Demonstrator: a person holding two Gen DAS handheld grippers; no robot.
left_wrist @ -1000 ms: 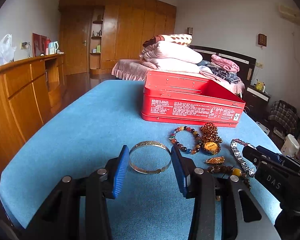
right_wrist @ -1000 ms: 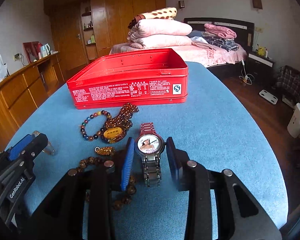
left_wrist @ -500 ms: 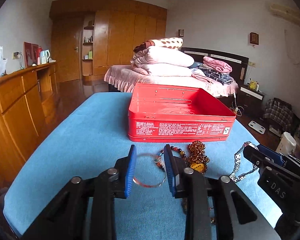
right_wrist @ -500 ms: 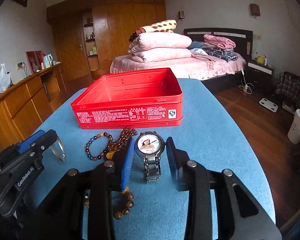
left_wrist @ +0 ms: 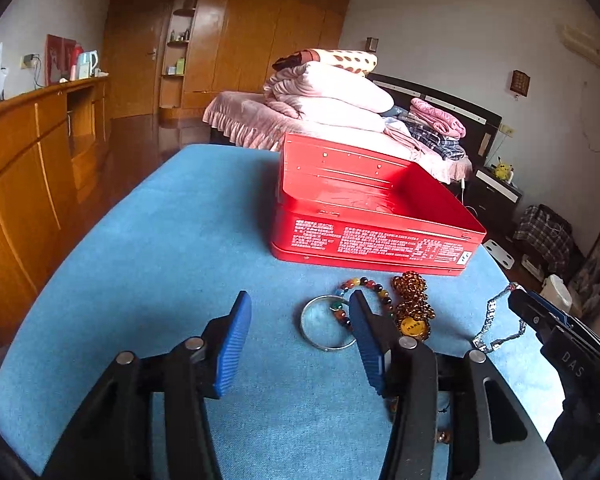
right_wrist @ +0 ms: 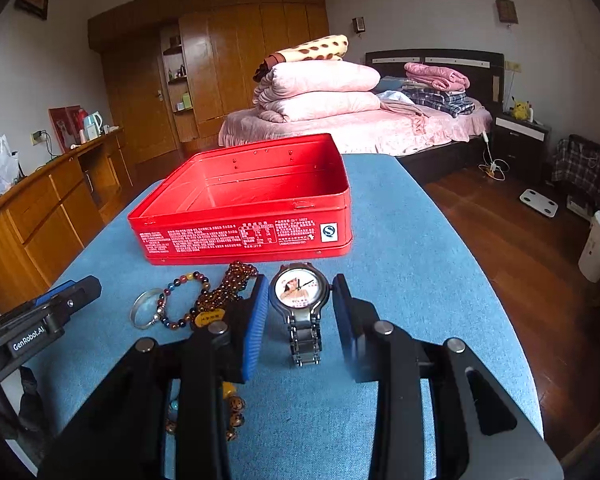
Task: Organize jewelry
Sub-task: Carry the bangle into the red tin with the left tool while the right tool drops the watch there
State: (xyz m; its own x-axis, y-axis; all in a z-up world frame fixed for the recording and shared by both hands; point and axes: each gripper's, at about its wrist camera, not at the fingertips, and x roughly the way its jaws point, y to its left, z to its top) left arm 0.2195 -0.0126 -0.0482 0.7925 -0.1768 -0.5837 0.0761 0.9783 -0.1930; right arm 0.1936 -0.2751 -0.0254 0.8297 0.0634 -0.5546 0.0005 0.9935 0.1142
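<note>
An open red tin box (left_wrist: 372, 216) stands on the blue table; it also shows in the right wrist view (right_wrist: 252, 208). My left gripper (left_wrist: 298, 320) is open and empty; a metal bangle (left_wrist: 326, 328) lies on the table by its right finger, overlapping a multicoloured bead bracelet (left_wrist: 364, 286). An amber bead strand with a yellow pendant (left_wrist: 412, 312) lies beside them. My right gripper (right_wrist: 300, 300) is shut on a silver wristwatch (right_wrist: 300, 292), held above the table in front of the box; its band hangs down (left_wrist: 496, 328). The bangle (right_wrist: 144, 314) and beads (right_wrist: 188, 300) lie to its left.
A dark bead string (right_wrist: 232, 416) lies under my right gripper. A wooden cabinet (left_wrist: 32, 168) runs along the left. A bed with stacked quilts (right_wrist: 320, 96) stands behind the table. The table's right edge (right_wrist: 492, 288) drops to a wooden floor.
My left gripper opened and let go of the bangle, which now lies on the table by the bead bracelet. My right gripper lifted the watch higher toward the box.
</note>
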